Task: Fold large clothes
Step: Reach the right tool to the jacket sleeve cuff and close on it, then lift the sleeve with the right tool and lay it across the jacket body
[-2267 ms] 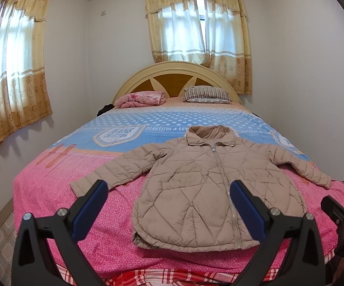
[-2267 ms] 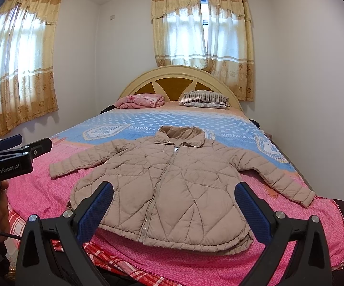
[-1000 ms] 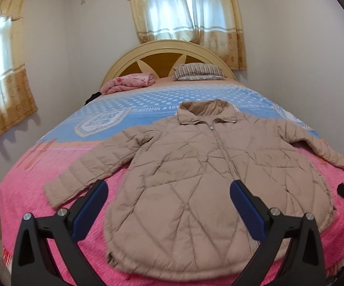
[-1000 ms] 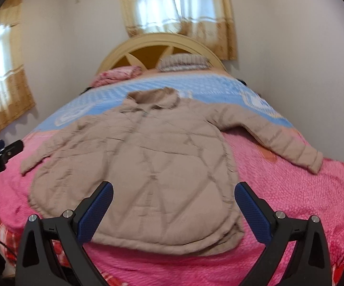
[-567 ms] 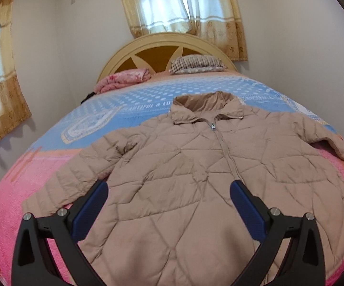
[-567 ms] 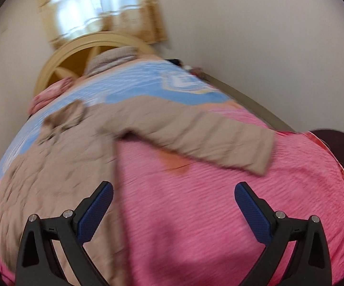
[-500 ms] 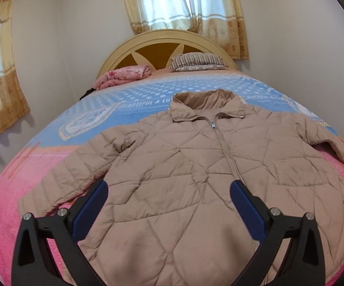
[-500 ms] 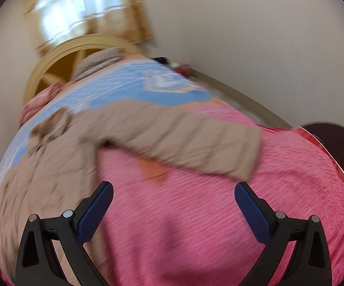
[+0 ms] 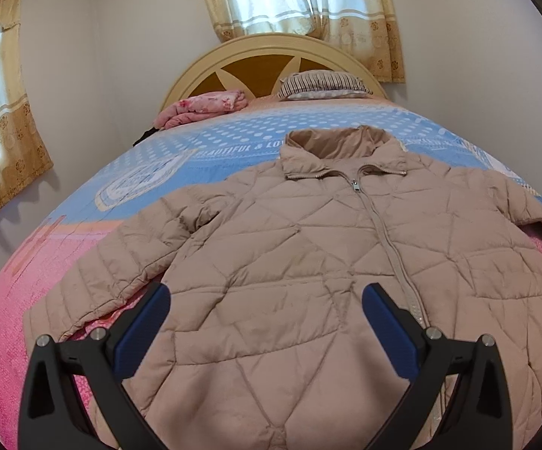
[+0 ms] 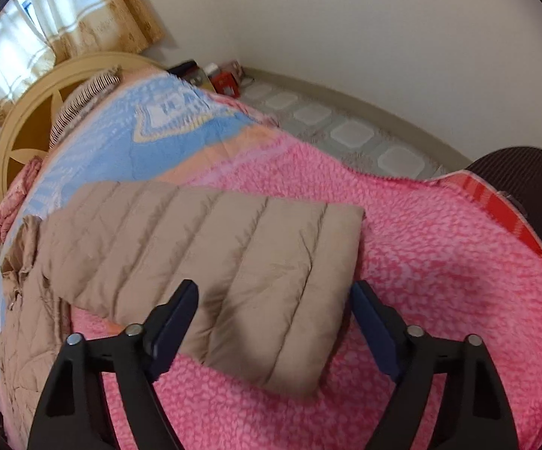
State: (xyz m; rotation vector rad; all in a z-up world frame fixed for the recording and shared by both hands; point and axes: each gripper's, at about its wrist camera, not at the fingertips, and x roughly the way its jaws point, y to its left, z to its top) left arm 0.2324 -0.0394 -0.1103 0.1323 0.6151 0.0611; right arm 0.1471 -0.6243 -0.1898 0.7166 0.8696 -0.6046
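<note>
A beige quilted jacket lies face up, zipped, with sleeves spread, on a bed with a pink and blue blanket. My left gripper hovers open over the jacket's lower front, left of the zip, with nothing between its blue pads. In the right wrist view the jacket's right sleeve lies flat on the pink blanket. My right gripper points down at the cuff end. Its jaws are closing, with the cuff between them, and the pads do not visibly press on it.
At the head of the bed are a cream headboard, a striped pillow and a folded pink blanket. Right of the bed there is tiled floor, boxes by the wall and a dark round object.
The left gripper came forward and lower over the jacket's front. The right gripper swung right to the sleeve's cuff, tipped downward, and its jaws narrowed.
</note>
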